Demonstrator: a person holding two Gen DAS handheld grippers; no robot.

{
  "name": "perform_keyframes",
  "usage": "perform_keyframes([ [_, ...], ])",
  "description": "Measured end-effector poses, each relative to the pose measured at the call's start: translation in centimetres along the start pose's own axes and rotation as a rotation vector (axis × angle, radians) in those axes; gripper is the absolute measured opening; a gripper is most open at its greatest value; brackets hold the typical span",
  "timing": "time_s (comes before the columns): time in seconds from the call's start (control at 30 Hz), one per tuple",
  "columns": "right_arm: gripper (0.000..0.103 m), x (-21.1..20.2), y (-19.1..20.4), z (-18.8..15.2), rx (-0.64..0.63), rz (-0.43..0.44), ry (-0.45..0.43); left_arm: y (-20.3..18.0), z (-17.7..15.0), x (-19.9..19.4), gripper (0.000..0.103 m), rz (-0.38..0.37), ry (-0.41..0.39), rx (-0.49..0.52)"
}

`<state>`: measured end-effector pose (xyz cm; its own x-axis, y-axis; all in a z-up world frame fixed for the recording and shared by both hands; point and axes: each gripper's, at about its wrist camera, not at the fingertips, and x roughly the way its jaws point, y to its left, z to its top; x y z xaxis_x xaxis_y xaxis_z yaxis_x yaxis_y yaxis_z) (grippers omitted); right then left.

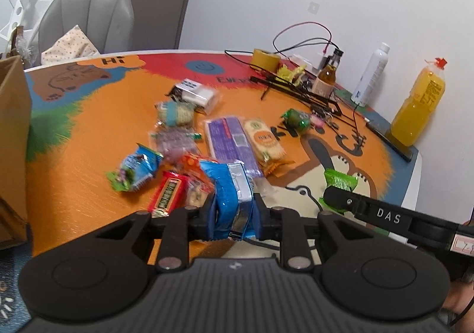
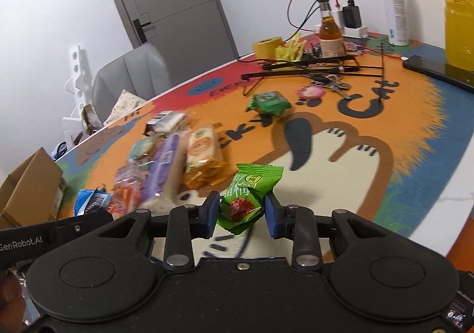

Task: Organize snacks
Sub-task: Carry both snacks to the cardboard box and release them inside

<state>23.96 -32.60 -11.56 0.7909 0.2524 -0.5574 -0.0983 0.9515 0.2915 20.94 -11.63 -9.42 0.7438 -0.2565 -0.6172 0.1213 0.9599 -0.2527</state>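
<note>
My left gripper (image 1: 233, 211) is shut on a blue and silver snack packet (image 1: 234, 196), held above the orange cartoon mat. My right gripper (image 2: 242, 216) is shut on a green candy packet (image 2: 250, 193) with a red fruit picture; the same packet shows in the left wrist view (image 1: 339, 183). Several snacks lie loose on the mat: a purple bar (image 1: 229, 141), an orange cracker pack (image 1: 265, 144), a red bar (image 1: 168, 193), a blue-green packet (image 1: 136, 168), a white pack (image 1: 197, 92) and a green packet (image 2: 269, 103).
A cardboard box (image 1: 13, 137) stands at the mat's left edge, also in the right wrist view (image 2: 29, 187). At the back are yellow tape (image 1: 265, 59), a small brown bottle (image 2: 330, 33), cables, keys (image 2: 324, 88), a white spray bottle (image 2: 394, 4), an orange juice bottle (image 1: 419, 107) and a phone (image 2: 438, 70).
</note>
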Motion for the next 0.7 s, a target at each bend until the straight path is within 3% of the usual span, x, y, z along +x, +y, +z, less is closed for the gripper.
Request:
perform_keyframes([
  [0.7, 0.031, -0.1, 8.3, 2.0, -0.069, 0.169, -0.044, 5.4, 3.2, -6.0, 0.023, 0.117, -0.123, -0.055],
])
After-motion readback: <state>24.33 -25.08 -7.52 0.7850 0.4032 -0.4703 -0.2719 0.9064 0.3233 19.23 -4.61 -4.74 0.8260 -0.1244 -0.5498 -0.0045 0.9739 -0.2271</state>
